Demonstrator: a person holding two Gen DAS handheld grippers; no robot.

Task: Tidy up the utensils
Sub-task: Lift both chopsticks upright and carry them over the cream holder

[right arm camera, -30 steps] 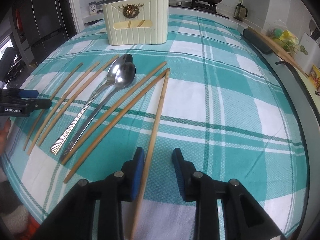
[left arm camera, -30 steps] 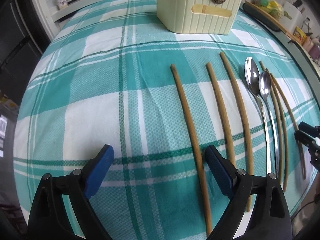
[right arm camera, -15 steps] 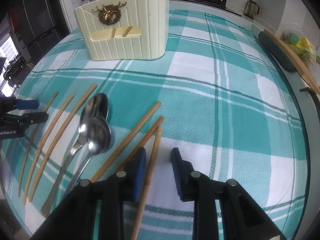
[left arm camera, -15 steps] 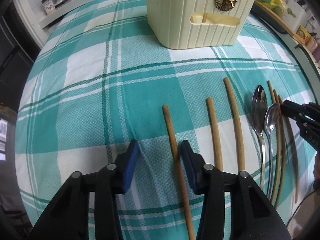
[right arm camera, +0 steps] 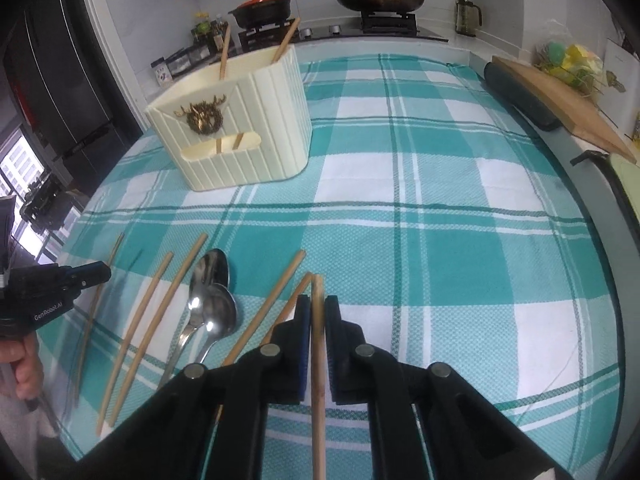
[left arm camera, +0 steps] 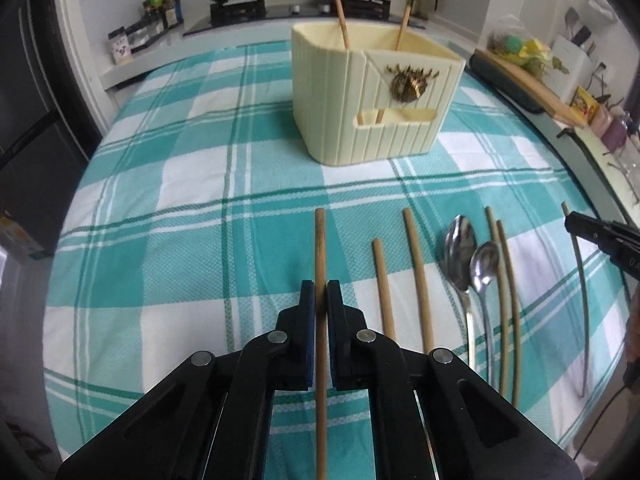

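Claws each pinching one chopstick, needing carrying to far holder for dropping in.

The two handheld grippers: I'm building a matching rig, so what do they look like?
Both the left gripper and the right gripper have black angular plastic linkages with silver round rivets and blue finger pads. The left one's side carries white GenRobot.AI lettering.

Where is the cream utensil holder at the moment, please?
The cream utensil holder stands on the checked tablecloth at its far side, near the stove, beyond the row of chopsticks and spoons; it appears upper centre in the left wrist view.
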